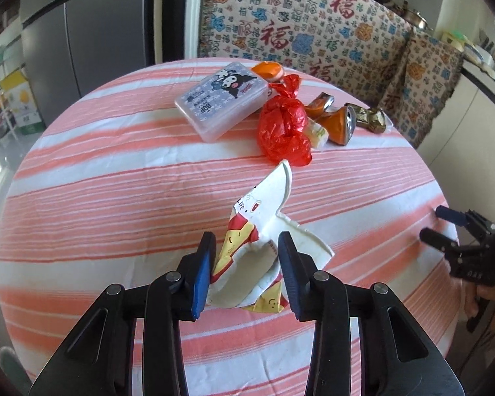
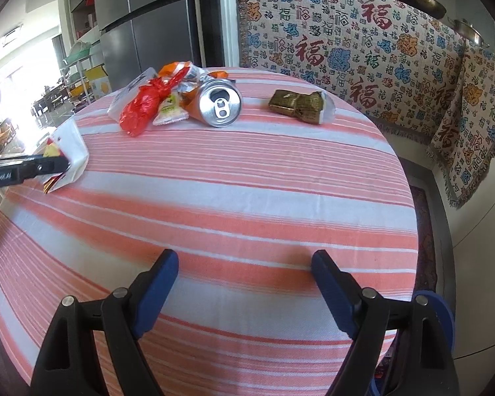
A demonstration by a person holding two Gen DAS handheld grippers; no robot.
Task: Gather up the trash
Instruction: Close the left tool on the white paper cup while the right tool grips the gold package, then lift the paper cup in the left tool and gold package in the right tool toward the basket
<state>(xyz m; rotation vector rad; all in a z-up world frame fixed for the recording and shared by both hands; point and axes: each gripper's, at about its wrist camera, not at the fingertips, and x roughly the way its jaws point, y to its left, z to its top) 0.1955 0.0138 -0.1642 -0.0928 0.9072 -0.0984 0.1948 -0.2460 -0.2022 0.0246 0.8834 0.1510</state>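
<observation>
Hiding behind the red bag (image 1: 285,128), a wrapper (image 1: 318,132) stays unreadable.

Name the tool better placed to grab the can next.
Right. The right tool is open and empty, facing the can across bare cloth. The left tool already has the crushed paper cup between its pads.

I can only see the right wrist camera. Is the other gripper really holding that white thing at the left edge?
Observer: Yes. The left gripper pinches a crumpled paper cup between both pads.
Operator: What's the see-through thing behind the red bag?
Observer: A flat box with a cartoon character on its lid, lying right beside the red bag.
Operator: Any words on the cup?
Observer: Yes, "LIFE" is printed on its white side.
</observation>
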